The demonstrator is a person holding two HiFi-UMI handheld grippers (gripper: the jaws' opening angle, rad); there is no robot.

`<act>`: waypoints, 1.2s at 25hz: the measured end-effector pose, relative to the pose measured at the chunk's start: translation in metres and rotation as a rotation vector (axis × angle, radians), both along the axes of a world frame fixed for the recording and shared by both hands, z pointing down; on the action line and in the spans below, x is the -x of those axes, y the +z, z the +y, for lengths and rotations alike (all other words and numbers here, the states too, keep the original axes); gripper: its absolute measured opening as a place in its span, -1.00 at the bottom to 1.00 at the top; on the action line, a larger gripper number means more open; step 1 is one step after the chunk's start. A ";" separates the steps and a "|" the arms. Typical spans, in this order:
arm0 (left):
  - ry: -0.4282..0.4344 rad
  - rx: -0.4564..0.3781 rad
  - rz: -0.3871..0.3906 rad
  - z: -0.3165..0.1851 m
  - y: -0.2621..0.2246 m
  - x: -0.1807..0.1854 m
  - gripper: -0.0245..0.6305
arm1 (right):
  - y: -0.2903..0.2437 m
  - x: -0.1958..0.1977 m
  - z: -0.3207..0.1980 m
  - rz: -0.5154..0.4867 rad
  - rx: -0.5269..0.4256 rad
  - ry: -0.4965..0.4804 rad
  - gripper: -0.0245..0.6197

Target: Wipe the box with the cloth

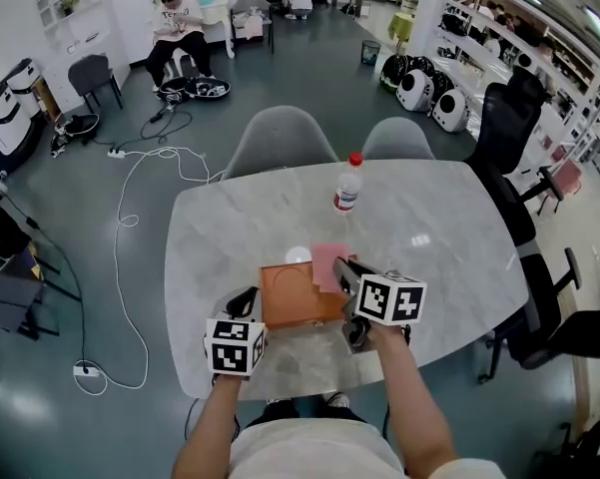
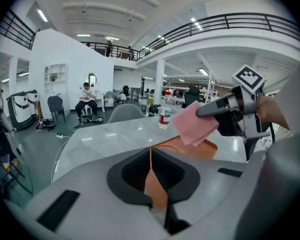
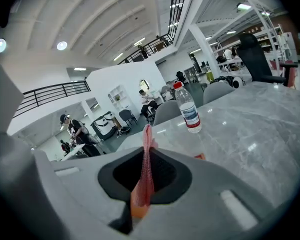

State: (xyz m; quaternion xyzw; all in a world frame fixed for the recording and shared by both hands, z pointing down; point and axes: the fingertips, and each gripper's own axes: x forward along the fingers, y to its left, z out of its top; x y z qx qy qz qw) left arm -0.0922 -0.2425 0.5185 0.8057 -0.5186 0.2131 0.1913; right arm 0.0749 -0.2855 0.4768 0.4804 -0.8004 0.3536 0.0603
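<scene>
Each gripper has a smooth, pale grey shell with a rounded dark grey hollow sunk around its jaws. The left gripper (image 1: 246, 302) carries a marker cube (image 1: 235, 346), white with black square patterns on its faces. The right gripper (image 1: 341, 267) has long dark grey jaws and bears a second cube (image 1: 390, 299) of the same kind. The person wears a pale, off-white top (image 1: 309, 452), and both forearms are bare.

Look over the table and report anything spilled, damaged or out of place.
Nothing stands out. The bottle stands upright with its cap on, and no spill shows on the table. The left gripper is shut on the box wall, and the right gripper holds the cloth at the box's far edge.
</scene>
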 end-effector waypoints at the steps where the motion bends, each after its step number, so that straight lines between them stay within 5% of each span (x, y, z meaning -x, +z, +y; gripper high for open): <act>1: 0.008 0.001 0.001 0.002 0.000 0.003 -0.87 | -0.003 0.008 0.003 -0.010 -0.002 -0.002 -0.87; 16: 0.006 0.007 0.014 0.019 0.005 0.054 -0.87 | 0.009 0.114 0.045 -0.220 0.088 -0.090 -0.87; 21: -0.007 0.010 0.001 0.024 0.008 0.055 -0.87 | 0.029 0.123 0.055 -0.368 0.174 -0.092 -0.87; 30: -0.014 0.027 -0.019 0.038 0.015 0.038 -0.87 | 0.073 0.101 0.067 -0.326 0.225 -0.060 -0.87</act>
